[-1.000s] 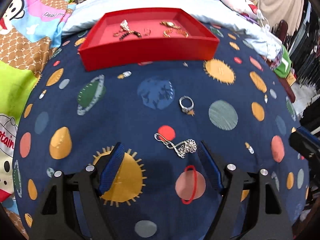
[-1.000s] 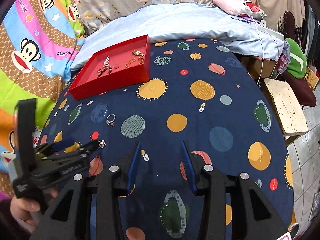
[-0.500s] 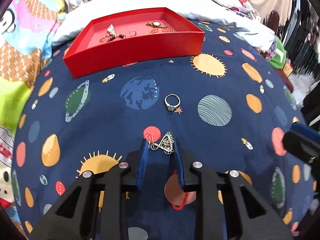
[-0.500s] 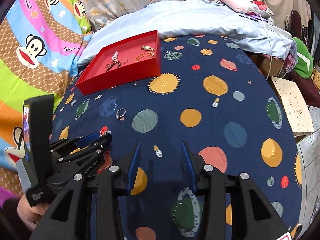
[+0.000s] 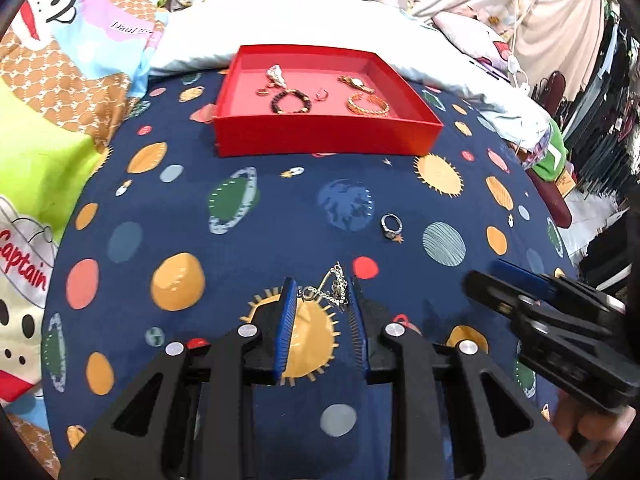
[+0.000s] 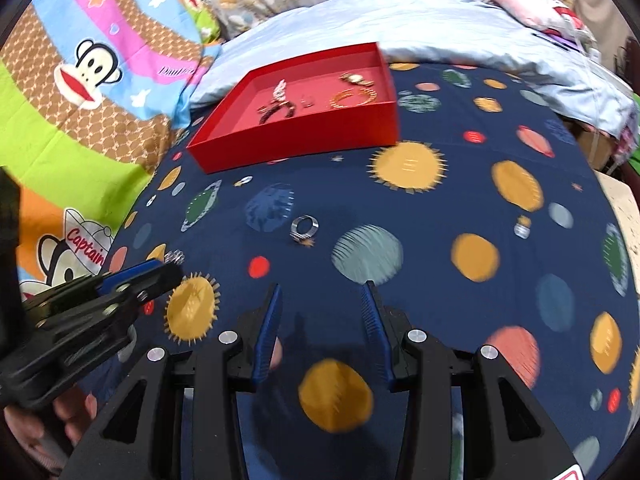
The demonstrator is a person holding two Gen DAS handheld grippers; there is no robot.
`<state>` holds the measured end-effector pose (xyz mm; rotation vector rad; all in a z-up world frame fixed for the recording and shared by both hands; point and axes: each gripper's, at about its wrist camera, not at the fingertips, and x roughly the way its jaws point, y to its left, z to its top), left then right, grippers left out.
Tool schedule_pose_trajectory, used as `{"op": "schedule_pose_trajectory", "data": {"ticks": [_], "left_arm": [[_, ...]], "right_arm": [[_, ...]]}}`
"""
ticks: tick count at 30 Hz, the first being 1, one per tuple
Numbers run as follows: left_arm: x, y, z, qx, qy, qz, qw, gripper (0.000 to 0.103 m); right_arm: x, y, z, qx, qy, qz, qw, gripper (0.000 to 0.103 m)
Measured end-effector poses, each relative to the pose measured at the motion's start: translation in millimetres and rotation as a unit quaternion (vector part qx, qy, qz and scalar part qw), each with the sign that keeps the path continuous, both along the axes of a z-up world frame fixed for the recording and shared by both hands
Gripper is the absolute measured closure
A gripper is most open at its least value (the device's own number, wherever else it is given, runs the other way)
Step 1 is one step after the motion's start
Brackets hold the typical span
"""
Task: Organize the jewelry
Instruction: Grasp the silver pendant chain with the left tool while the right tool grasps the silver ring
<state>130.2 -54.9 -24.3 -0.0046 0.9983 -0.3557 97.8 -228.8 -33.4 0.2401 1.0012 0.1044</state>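
Navy planet-print bedspread (image 5: 280, 216) spans both views. Red tray (image 5: 328, 136) at 12 o'clock w/ bracelets inside. L gripper (image 5: 324, 292): jaws narrowed, pinched on silver chain (image 5: 334, 290) at the tips. R gripper (image 6: 322, 292): jaws partly apart, nothing btwn them. Silver ring (image 5: 391, 226) lies on spread at 1 o'clock from chain, apart from tray.
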Motion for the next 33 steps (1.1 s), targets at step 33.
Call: {"op": "schedule_pose_trajectory", "data": {"ticks": [33], "left_arm": [[6,21,-2,-0.001,0.011,0.012,0.9999,0.078]], "right_arm": [[59,29,-36,-0.037,0.028,0.023,0.999,0.095]]}}
